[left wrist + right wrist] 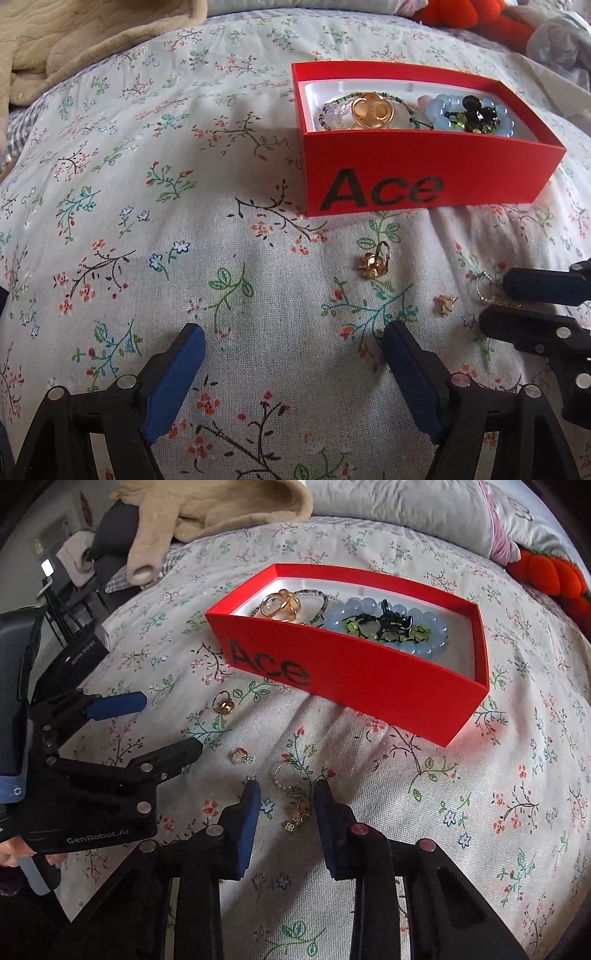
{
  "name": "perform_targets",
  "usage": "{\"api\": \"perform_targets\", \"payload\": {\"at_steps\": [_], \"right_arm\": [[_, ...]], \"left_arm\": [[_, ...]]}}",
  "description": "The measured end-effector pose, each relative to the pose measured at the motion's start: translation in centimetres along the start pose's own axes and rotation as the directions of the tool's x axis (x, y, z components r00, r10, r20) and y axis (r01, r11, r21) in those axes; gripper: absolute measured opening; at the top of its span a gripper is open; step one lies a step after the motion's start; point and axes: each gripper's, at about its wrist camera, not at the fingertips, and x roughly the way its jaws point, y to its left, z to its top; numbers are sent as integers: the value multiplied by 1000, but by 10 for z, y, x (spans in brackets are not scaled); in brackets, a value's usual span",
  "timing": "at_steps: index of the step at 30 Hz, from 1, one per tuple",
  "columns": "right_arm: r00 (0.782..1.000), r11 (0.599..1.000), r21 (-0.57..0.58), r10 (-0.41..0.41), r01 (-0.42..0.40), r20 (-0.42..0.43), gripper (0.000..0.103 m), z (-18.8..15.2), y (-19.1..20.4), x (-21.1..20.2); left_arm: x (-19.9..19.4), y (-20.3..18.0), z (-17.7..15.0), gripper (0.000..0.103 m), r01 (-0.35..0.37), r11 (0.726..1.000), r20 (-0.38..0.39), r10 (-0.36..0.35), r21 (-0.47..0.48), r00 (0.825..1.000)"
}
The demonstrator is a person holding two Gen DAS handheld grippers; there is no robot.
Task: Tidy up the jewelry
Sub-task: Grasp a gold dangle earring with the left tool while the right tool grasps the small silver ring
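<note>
A red box [424, 177] marked "Ace" [369, 679] lies on the flowered bedspread. It holds a gold ring, thin beaded bracelets, a pale blue bead bracelet [388, 627] and a black clip. In front of it on the cloth lie a gold ring [375, 260] [223, 703], a small gold stud [447, 303] [242, 755], a silver ring [286, 775] and a gold charm earring [295, 814]. My right gripper [286, 805] points down with its jaws narrowly apart. The earring lies between them and the pads do not touch it. My left gripper [295, 347] stands wide open over bare cloth.
A beige blanket [207, 509] is heaped at the bed's far left. A grey pillow [406, 513] and an orange plush toy [550, 576] lie at the far right. A hand [14, 849] holds the left gripper's handle. The bed edge drops off at the left.
</note>
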Motion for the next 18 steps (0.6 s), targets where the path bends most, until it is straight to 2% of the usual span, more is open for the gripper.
{"api": "perform_targets", "payload": {"at_steps": [4, 8, 9, 11, 12, 18], "right_arm": [[1000, 999, -29, -13, 13, -4, 32, 1, 6, 5], [999, 997, -63, -37, 36, -2, 32, 3, 11, 9], [999, 997, -69, -43, 43, -3, 30, 4, 12, 10], [998, 995, -83, -55, 54, -7, 18, 5, 15, 10], [999, 995, -82, -53, 52, -11, 17, 5, 15, 10], [999, 997, -61, -37, 36, -21, 16, 6, 11, 5]], "left_arm": [[1, -1, 2, 75, 5, 1000, 7, -5, 6, 1000], [1, -2, 6, 65, 22, 1000, 12, -22, 13, 1000], [1, -3, 7, 63, 26, 1000, 12, -27, 14, 1000], [1, -4, 8, 56, 38, 999, 13, -38, 16, 999], [1, -5, 9, 55, 44, 999, 14, -44, 16, 999], [3, -14, 14, 41, 90, 995, 17, -91, 38, 996]]}}
